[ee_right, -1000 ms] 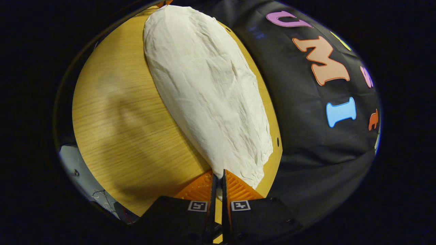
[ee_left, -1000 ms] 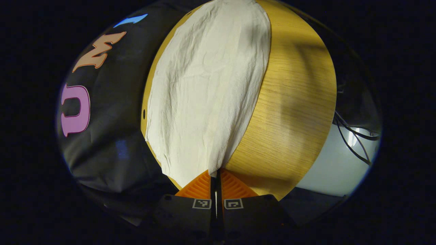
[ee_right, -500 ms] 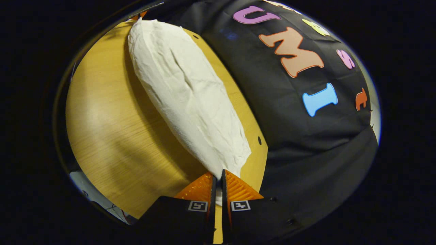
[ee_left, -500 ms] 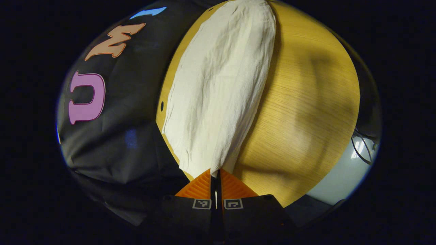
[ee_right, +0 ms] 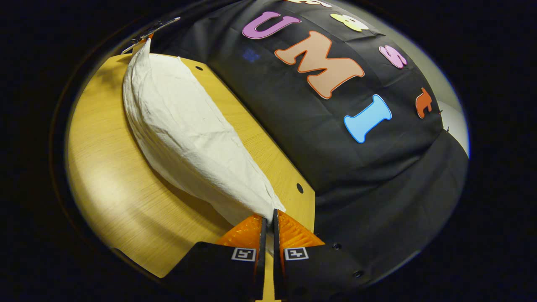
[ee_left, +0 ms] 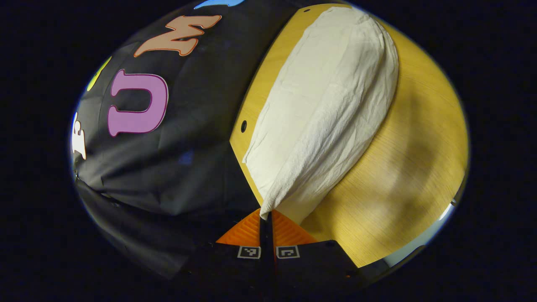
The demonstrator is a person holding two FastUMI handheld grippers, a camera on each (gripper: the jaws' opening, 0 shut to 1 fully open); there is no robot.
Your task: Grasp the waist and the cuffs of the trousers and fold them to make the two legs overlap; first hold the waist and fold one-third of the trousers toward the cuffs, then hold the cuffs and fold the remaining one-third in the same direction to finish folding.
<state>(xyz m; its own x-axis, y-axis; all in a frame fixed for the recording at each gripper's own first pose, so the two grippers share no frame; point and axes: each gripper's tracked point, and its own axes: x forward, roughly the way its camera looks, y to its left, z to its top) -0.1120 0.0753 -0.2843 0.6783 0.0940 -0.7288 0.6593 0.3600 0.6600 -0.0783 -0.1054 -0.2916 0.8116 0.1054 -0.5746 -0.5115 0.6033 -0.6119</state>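
With the jaws of your left gripper (ee_left: 266,218) and right gripper (ee_right: 268,221) each clenched on one end of the cream crinkled-cloth trousers (ee_left: 323,121), stretched above the light wooden surface (ee_left: 411,167), you appear mid leg-overlap fold; next, lay the raised edge squarely over.

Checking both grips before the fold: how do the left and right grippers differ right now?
The left gripper pinches one end of the white trousers, with the table to its right; the right gripper pinches the other end, table to its left. Both are shut on cloth, lifted.

trousers (ee_left: 323,113) on table (ee_left: 402,167), wall behind
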